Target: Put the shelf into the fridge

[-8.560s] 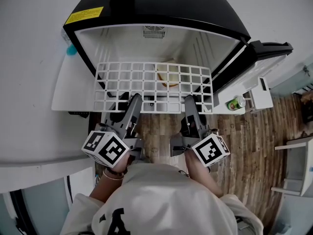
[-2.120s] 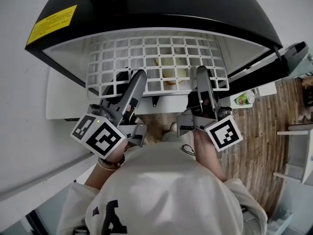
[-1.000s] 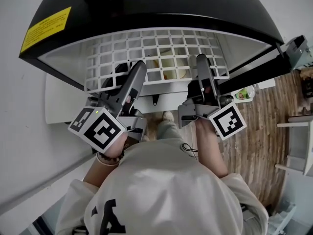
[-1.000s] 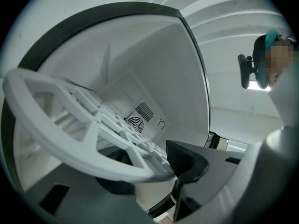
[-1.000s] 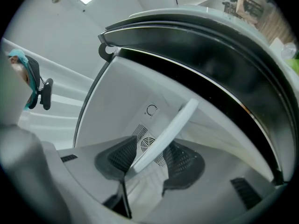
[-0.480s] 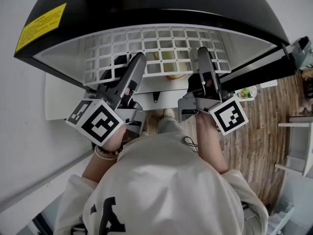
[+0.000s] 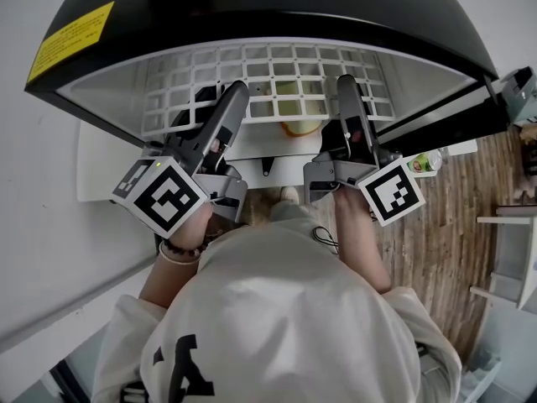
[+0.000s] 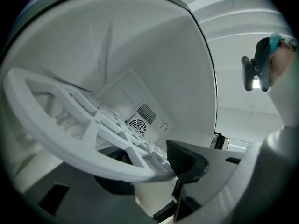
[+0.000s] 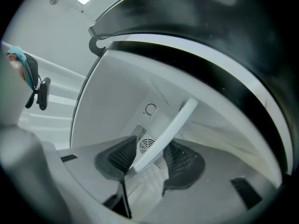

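Shelf, whereabouts: the shelf [image 7: 267, 64] sits inside the fridge [image 7: 277, 11], most of it under the black top, with only its front rail at the fridge mouth.
Shelf, long axis: side to side, right across the fridge opening from wall to wall. The short way points in towards the fridge's back wall.
Shelf, attitude: lying flat in the head view, front rail facing the person. Whether it is dead level, I cannot tell.
Shelf, looks: a white grid, row on row of square openings, with a thicker rounded rail along the front.
Left gripper: the left gripper [image 7: 237, 92] reaches into the left half of the fridge mouth. Its jaws stand wide with the front rail lying between them, the rail's edge against one pad.
Right gripper: the right gripper [image 7: 346, 86] is in at the right half of the fridge mouth. Its jaws are slack, and the rail crosses slantwise between the two ribbed pads with room either side.
Under the shelf: a pale yellow round thing [image 7: 295, 117] low in the fridge, between the two grippers.
Fridge back wall: a round fan vent [image 8: 140, 120], seen past the grid.
Fridge door: swung out to the fridge's right, with a green can [image 7: 424, 161] in it.
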### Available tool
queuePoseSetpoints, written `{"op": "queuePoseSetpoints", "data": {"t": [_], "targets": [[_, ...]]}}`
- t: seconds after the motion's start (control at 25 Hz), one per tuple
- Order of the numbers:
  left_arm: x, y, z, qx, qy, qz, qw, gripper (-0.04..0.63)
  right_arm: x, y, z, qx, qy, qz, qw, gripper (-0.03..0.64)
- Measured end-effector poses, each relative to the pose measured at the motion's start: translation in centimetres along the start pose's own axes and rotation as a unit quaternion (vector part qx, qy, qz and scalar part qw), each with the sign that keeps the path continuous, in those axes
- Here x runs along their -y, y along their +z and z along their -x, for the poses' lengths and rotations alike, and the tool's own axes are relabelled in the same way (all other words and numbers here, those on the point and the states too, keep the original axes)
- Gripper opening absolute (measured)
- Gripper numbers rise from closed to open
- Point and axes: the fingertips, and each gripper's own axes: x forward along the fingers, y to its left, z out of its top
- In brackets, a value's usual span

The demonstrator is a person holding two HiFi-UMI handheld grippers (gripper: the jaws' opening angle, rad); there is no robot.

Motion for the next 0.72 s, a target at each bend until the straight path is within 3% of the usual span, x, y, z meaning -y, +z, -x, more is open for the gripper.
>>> {"op": "queuePoseSetpoints", "data": {"t": [0.72], "targets": [[-0.7,0.5,-0.8,0.002,0.004,-0.001,1.0,0.195,0.3,-0.1,-1.1,-0.007,0.004,0.0,1.0,0.183]]}}
